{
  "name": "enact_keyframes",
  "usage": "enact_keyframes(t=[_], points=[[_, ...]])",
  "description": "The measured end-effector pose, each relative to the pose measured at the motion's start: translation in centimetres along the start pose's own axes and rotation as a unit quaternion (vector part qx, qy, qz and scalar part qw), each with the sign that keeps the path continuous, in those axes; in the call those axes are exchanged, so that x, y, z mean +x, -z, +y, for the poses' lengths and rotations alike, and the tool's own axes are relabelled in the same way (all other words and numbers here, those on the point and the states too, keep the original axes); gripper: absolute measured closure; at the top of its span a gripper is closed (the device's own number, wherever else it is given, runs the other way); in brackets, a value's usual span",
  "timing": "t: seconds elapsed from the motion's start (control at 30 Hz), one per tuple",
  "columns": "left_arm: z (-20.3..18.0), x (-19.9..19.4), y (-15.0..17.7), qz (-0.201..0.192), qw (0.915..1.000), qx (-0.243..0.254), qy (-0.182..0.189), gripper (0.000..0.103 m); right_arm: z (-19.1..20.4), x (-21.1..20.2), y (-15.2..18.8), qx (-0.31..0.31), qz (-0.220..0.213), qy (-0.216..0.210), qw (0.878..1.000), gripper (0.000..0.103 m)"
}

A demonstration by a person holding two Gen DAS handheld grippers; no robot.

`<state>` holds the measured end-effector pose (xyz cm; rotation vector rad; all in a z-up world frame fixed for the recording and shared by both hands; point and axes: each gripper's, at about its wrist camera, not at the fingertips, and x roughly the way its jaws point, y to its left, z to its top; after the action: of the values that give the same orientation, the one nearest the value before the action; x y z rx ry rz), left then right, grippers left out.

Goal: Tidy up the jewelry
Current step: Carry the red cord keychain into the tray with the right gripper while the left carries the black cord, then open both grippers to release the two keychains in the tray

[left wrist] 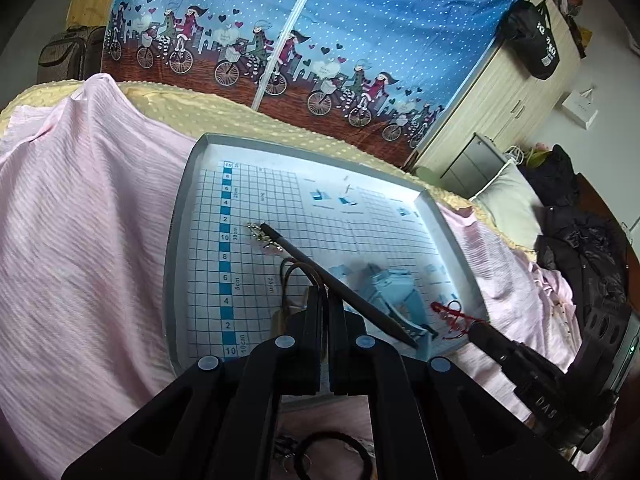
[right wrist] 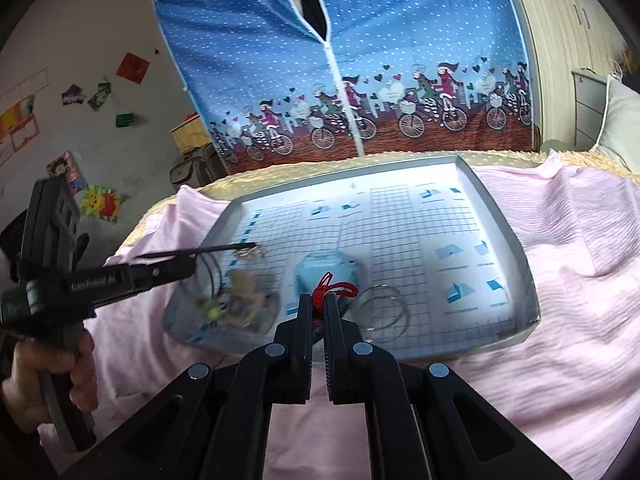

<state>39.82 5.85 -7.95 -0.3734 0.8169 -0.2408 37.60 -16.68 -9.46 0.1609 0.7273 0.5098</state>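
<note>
A grey tray (left wrist: pixel 180 240) lined with gridded paper lies on the bed. My left gripper (left wrist: pixel 326 294) is shut on a thin black stick (left wrist: pixel 292 249), which slants over the tray. A dark cord loop (left wrist: pixel 294 276) hangs at the stick, and a small metal charm (left wrist: pixel 258 234) sits at its far tip. The right wrist view shows that same stick (right wrist: pixel 224 247) and left gripper (right wrist: pixel 188 269). My right gripper (right wrist: pixel 318 306) is shut on a red knotted cord (right wrist: pixel 334 288) at the tray's (right wrist: pixel 516 240) near edge. In the left wrist view the right gripper (left wrist: pixel 478 326) holds the red cord (left wrist: pixel 448 312).
On the tray (left wrist: pixel 180 240) lie a light-blue clip (left wrist: pixel 394 292), thin silver hoops (right wrist: pixel 384 310) and a blurred beige charm (right wrist: pixel 244 294). A black hair tie (left wrist: pixel 332 456) lies on the pink sheet (left wrist: pixel 80 240). A blue printed wardrobe cover (right wrist: pixel 360 60) stands behind. A dark jacket (left wrist: pixel 580 248) lies right.
</note>
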Motion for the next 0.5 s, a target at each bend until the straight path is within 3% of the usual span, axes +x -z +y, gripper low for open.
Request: enact_keyframes(t=[0.27, 0.5], points=[[1.1, 1.6, 0.4, 0.029, 0.9990, 0.003, -0.032, 0.102, -2.1, 1.4, 0.6, 0.027, 0.030, 0.016, 0.999, 0.097], [-0.1, 1.7, 1.1, 0.049, 0.9962, 0.033, -0.064, 0.102, -2.2, 1.6, 0.8, 0.025, 0.039, 0.026, 0.999, 0.097]])
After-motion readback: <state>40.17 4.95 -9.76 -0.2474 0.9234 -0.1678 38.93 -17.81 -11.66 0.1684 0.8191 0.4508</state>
